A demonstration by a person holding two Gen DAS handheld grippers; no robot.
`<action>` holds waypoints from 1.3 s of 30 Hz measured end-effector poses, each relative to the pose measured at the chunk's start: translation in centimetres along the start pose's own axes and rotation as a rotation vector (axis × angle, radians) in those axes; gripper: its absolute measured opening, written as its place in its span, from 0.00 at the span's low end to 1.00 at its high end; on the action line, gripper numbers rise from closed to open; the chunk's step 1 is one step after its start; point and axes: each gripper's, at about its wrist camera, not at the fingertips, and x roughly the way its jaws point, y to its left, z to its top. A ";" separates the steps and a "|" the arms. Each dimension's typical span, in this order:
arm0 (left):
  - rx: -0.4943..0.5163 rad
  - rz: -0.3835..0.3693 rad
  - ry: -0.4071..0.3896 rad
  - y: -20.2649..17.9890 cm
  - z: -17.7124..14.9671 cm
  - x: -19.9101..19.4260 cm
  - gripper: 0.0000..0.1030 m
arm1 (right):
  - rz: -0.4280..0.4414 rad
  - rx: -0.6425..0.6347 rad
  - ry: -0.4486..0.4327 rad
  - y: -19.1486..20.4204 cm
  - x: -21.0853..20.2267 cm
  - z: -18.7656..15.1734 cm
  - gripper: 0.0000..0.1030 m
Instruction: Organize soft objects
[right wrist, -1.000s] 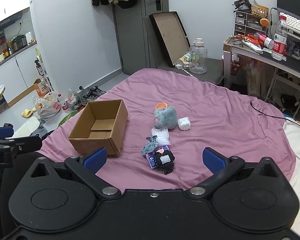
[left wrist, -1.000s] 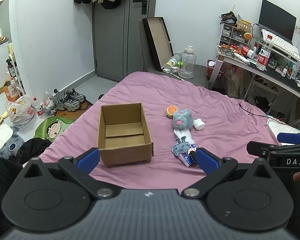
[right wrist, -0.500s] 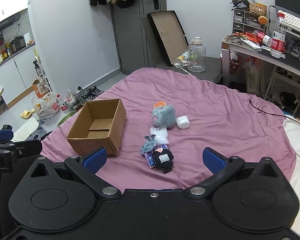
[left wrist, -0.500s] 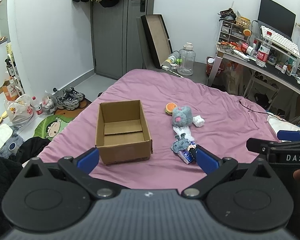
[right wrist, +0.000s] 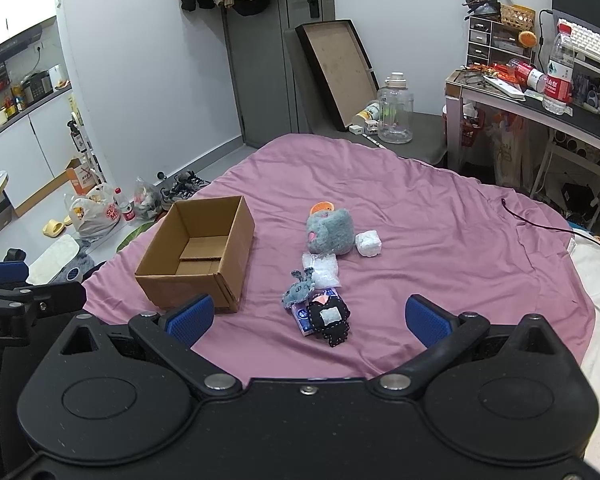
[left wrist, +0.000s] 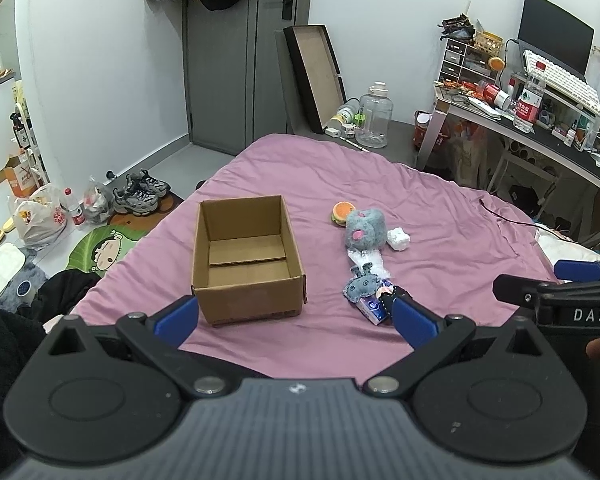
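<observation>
Black patch toy (right wrist: 329, 318) shows fully only in the right view; the left tongs (left wrist: 296, 314) half hide it; both tongs (right wrist: 309, 317) spread wide, holding nothing

A clear water jug (left wrist: 375, 115) stands beside a leaning tray (left wrist: 315, 74) by the grey door (left wrist: 236, 60), with sneakers (left wrist: 140, 194) on the floor.
</observation>
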 end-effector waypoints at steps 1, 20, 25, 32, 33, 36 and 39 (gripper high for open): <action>-0.003 -0.003 -0.004 0.1 0.0 0.0 0.99 | -0.001 0.000 -0.001 0.0 0.0 0.0 1.00; 0.007 -0.027 0.023 -0.9 1.5 3.0 0.99 | 0.001 0.027 0.040 -1.1 3.1 0.0 1.00; -0.007 -0.047 0.019 -1.7 2.1 4.7 0.99 | 0.001 0.048 0.042 -2.1 3.8 0.3 1.00; -0.028 -0.052 0.041 -2.2 3.0 7.0 0.99 | 0.002 0.072 0.072 -3.6 5.7 1.0 1.00; -0.035 -0.050 0.043 -2.3 3.1 7.3 0.99 | 0.006 0.077 0.076 -3.8 5.9 1.1 1.00; -0.051 -0.053 0.047 -2.3 3.5 8.2 0.99 | 0.017 0.090 0.085 -4.4 6.6 1.5 1.00; -0.059 -0.050 0.053 -2.5 4.0 9.1 0.99 | 0.017 0.097 0.089 -5.0 7.3 2.1 1.00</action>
